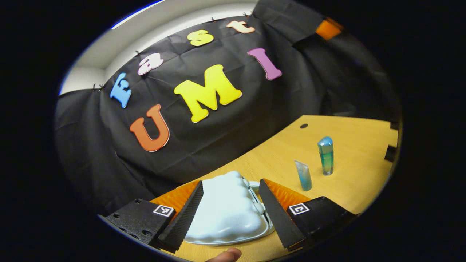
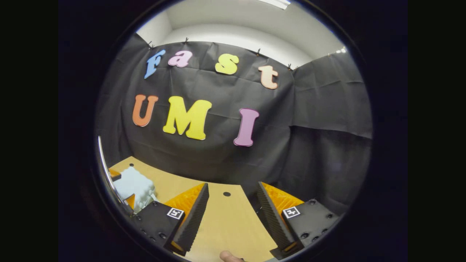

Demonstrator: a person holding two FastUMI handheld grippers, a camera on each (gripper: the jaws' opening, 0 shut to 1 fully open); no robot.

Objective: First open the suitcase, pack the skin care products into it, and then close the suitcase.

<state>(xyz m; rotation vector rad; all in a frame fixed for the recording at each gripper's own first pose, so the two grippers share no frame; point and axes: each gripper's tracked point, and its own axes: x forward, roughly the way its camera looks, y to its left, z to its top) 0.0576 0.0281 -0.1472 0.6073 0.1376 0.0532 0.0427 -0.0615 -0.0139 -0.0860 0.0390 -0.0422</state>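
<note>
Case (image 1: 225, 211) framed by wide-open left gripper (image 1: 229, 214) (nothing held); lid edge should be caught squarely. Right gripper (image 2: 229, 218) spread, empty; bottles (image 1: 326, 155) untouched.

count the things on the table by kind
suitcase: 1
bottle: 1
tube: 1
total: 3

A wooden table (image 1: 349, 134) with a small dark hole (image 1: 303, 126) stands against black cloth (image 1: 91, 145).
</note>
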